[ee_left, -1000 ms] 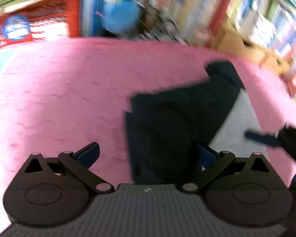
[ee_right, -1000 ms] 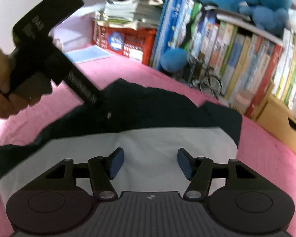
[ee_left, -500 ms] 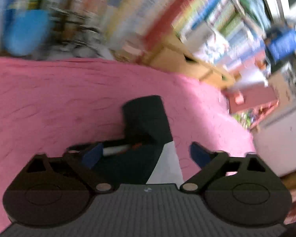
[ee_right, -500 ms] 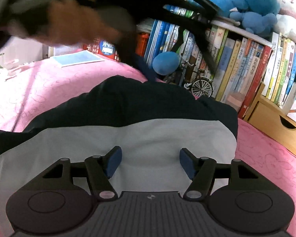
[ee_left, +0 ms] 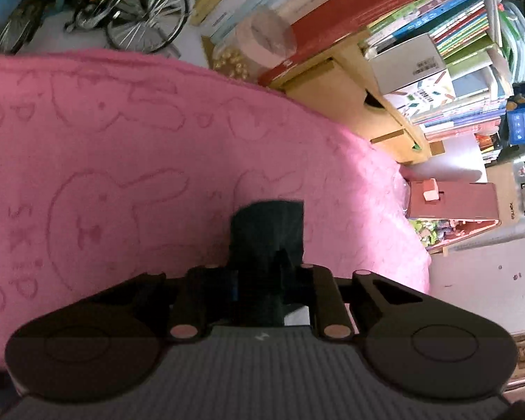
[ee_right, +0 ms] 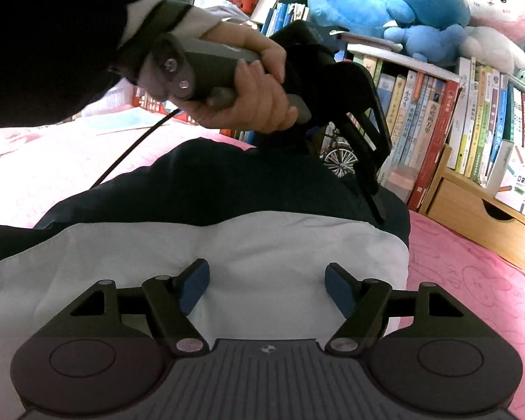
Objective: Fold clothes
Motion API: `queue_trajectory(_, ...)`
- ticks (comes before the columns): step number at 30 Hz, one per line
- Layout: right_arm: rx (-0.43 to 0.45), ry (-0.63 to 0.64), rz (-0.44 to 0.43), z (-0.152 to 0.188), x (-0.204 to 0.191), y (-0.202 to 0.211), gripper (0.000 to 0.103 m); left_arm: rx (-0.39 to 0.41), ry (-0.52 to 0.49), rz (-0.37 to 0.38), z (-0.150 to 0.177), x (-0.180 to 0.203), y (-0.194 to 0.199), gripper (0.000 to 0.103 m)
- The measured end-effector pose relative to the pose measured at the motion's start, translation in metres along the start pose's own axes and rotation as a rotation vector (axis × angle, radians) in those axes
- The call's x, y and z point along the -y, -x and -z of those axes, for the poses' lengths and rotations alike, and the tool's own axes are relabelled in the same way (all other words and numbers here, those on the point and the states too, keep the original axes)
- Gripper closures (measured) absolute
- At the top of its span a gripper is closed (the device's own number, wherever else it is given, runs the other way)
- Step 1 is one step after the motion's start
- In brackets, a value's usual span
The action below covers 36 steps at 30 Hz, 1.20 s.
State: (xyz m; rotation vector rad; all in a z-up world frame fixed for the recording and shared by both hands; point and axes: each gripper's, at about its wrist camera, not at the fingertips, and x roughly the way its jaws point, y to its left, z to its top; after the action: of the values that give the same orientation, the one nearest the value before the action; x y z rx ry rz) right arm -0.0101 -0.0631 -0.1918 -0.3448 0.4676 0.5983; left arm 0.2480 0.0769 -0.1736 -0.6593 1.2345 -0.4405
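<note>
Pink bunny-print bedding (ee_left: 122, 161) fills the left wrist view, with crowded bookshelves (ee_left: 420, 35) and a model bicycle (ee_left: 129, 10) behind it. The left gripper (ee_left: 262, 280) has just been closing, and its jaws now pinch a dark sleeve (ee_left: 267, 231) of the garment, whose end sticks out past the fingertips onto the bedding. A sliver of grey cloth shows below the pinch.

From the right wrist view, the dark and grey top (ee_right: 227, 245) lies spread on the bedding, its grey panel nearest the camera. The right gripper (ee_right: 266, 285) hangs over that panel; its jaws have just been opening, stand wide apart and hold nothing. A hand (ee_right: 248, 87) carries the left gripper down to the garment's far right corner.

Folding looks barely begun: one sleeve is grasped, the body lies largely unfolded.
</note>
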Motion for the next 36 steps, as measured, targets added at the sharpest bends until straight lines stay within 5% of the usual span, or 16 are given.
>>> queue_trajectory(6, 0.004, -0.009, 0.003, 0.001, 0.000, 0.000, 0.027, 0.101, 0.012, 0.039, -0.029, 0.007, 0.012, 0.091)
queue_trajectory(9, 0.003, -0.017, 0.003, 0.002, 0.001, -0.001, 0.025, 0.115, -0.083, 0.017, -0.028, 0.026, 0.030, 0.087)
queue_trajectory(11, 0.001, -0.024, 0.002, 0.003, 0.002, -0.001, 0.023, 0.103, -0.168, -0.014, -0.018, 0.040, 0.042, 0.069)
queue_trajectory(14, -0.001, -0.034, -0.001, 0.003, 0.004, -0.001, 0.022, 0.022, -0.220, -0.096, 0.009, 0.043, 0.050, 0.020)
queue_trajectory(15, -0.002, -0.038, -0.003, 0.003, 0.004, -0.002, 0.022, -0.025, -0.215, -0.110, 0.019, 0.040, 0.048, 0.015)
queue_trajectory(17, -0.004, -0.044, -0.006, 0.004, 0.005, -0.002, 0.021, -0.146, -0.187, -0.138, 0.037, 0.032, 0.032, 0.015)
queue_trajectory(19, -0.005, -0.048, -0.008, 0.003, 0.006, -0.003, 0.020, -0.179, -0.245, -0.194, 0.047, 0.036, 0.013, 0.018)
queue_trajectory(21, -0.007, -0.052, -0.010, 0.003, 0.007, -0.003, 0.020, -0.156, -0.306, -0.244, 0.042, 0.042, -0.004, 0.042)
queue_trajectory(25, -0.012, -0.064, -0.011, 0.003, 0.009, -0.004, 0.020, -0.124, -0.284, -0.252, 0.008, 0.039, -0.030, 0.067)
queue_trajectory(32, -0.030, -0.094, 0.016, 0.004, 0.013, -0.009, 0.009, -0.121, -0.356, -0.328, 0.000, 0.043, -0.056, 0.066)
queue_trajectory(36, -0.034, -0.091, 0.035, 0.005, 0.011, -0.008, 0.007, -0.047, -0.423, -0.389, 0.000, 0.048, -0.062, 0.060)
